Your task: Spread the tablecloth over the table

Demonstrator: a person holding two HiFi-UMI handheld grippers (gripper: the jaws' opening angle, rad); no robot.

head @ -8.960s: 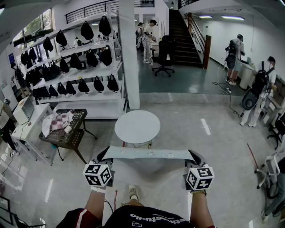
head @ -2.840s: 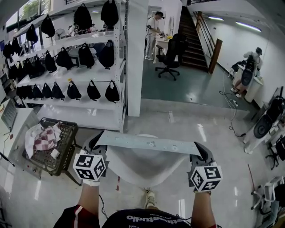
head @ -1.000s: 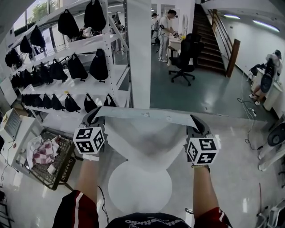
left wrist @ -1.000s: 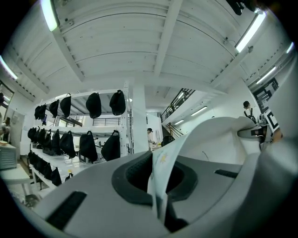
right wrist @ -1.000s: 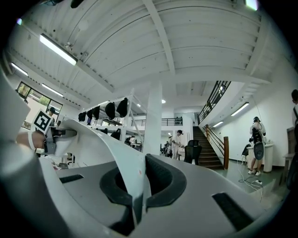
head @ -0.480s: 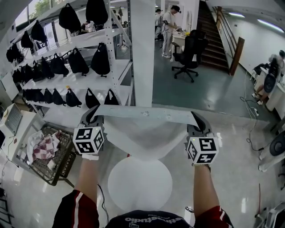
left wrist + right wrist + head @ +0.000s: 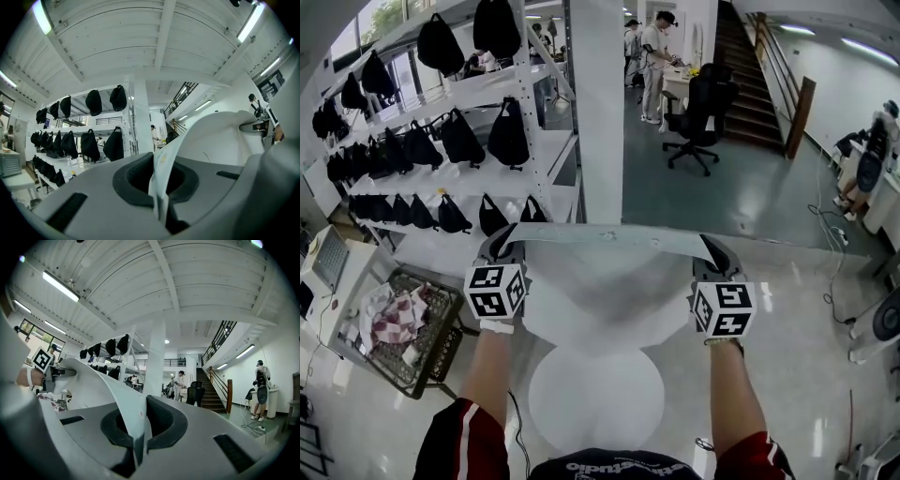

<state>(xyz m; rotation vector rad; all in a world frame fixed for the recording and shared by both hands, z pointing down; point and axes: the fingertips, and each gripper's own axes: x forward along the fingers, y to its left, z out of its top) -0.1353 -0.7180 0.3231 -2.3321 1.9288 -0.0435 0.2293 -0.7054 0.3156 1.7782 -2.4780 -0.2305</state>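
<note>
A white tablecloth hangs stretched between my two grippers, its top edge taut and its middle sagging down over the far side of the round white table. My left gripper is shut on the cloth's left corner, and the fabric shows pinched between its jaws. My right gripper is shut on the right corner, where the cloth runs off toward the other hand. Both grippers point level, above and beyond the table.
A white pillar stands just beyond the cloth. Shelves with black bags run along the left. A dark wire basket holding checked cloth sits at the left of the table. An office chair and people stand farther back.
Both grippers have come nearer to me and a little lower with the cloth. Its hanging middle now lies closer over the table's far edge.
</note>
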